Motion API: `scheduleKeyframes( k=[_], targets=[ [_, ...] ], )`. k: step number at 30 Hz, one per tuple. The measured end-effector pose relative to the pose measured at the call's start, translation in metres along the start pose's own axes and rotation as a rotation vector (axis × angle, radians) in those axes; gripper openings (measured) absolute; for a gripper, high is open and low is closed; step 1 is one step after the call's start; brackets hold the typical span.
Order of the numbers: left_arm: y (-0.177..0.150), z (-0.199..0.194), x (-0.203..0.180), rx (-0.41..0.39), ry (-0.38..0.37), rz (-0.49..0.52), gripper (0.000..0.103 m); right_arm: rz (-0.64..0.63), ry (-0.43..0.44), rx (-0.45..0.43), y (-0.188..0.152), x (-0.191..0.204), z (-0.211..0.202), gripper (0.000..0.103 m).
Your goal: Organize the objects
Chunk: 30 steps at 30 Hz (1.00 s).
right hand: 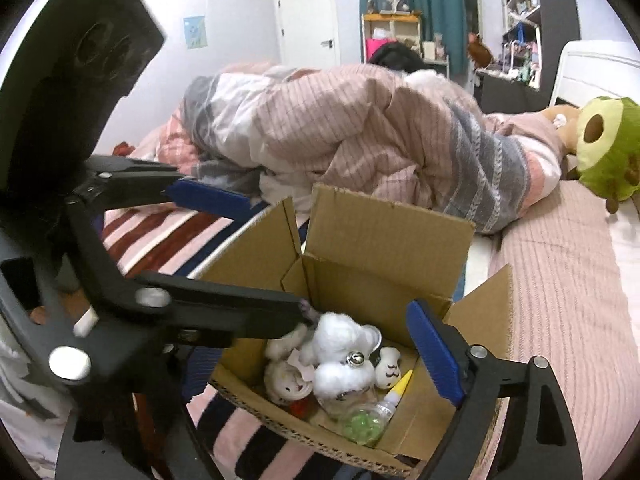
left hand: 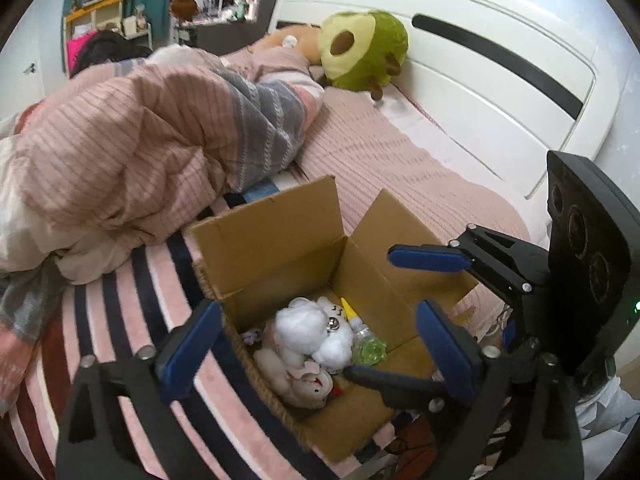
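An open brown cardboard box (left hand: 280,240) stands on the bed near its foot-side edge, resting partly on a pink, white and dark-striped fleece blanket (left hand: 132,320) and partly on a ribbed pink bedspread (left hand: 392,160); all its flaps stand up. Inside lie a fluffy white plush toy with a small silver bell (left hand: 304,328), a cream plush doll (left hand: 308,384), a clear plastic piece with green contents (left hand: 370,346) and a small yellow-tipped glue bottle (left hand: 349,312). The left gripper (left hand: 320,340) hangs over the box with its blue-padded jaws wide apart, nothing between the pads. The right gripper (right hand: 360,344) likewise stands spread over the box, clasping nothing. A crumpled pink and grey striped duvet (left hand: 160,132) is heaped across the middle of the bed. A green avocado-shaped plush cushion (left hand: 360,52) sits at the head corner against the white headboard (left hand: 500,60). Beyond the bed are a teal curtain (right hand: 432,4), a white door (right hand: 308,20) and cluttered shelving (right hand: 520,12).
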<state>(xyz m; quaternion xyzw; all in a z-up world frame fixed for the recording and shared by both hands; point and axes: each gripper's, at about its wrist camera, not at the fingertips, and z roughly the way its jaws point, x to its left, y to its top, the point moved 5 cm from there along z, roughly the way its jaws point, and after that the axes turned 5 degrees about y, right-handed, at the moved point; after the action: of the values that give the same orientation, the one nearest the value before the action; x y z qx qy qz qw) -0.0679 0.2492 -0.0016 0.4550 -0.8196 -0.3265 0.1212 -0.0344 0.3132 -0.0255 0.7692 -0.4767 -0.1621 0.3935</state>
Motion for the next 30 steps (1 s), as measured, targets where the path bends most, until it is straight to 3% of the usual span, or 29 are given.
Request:
scheduleKeyframes(
  k=[5,8,14,20,30],
  targets=[
    [-0.012,-0.034,0.011,-0.105,0.085,-0.026,0.102,-0.003,-0.079,-0.137,0.007,0.009,-0.019,0.101],
    [-0.020,-0.054,0.022,-0.165,0.137,-0.071,0.102,-0.041,-0.125,-0.174,0.009,0.020,-0.028,0.103],
    [-0.041,-0.077,0.048,-0.220,0.237,-0.172,0.102,-0.081,-0.208,-0.143,0.009,0.029,-0.026,0.103],
    [-0.056,-0.085,0.064,-0.260,0.356,-0.192,0.102,-0.036,-0.201,-0.125,0.003,0.031,-0.021,0.103],
    [-0.064,-0.084,0.063,-0.272,0.357,-0.225,0.102,0.024,-0.220,-0.121,0.001,0.025,-0.024,0.103]
  ],
)
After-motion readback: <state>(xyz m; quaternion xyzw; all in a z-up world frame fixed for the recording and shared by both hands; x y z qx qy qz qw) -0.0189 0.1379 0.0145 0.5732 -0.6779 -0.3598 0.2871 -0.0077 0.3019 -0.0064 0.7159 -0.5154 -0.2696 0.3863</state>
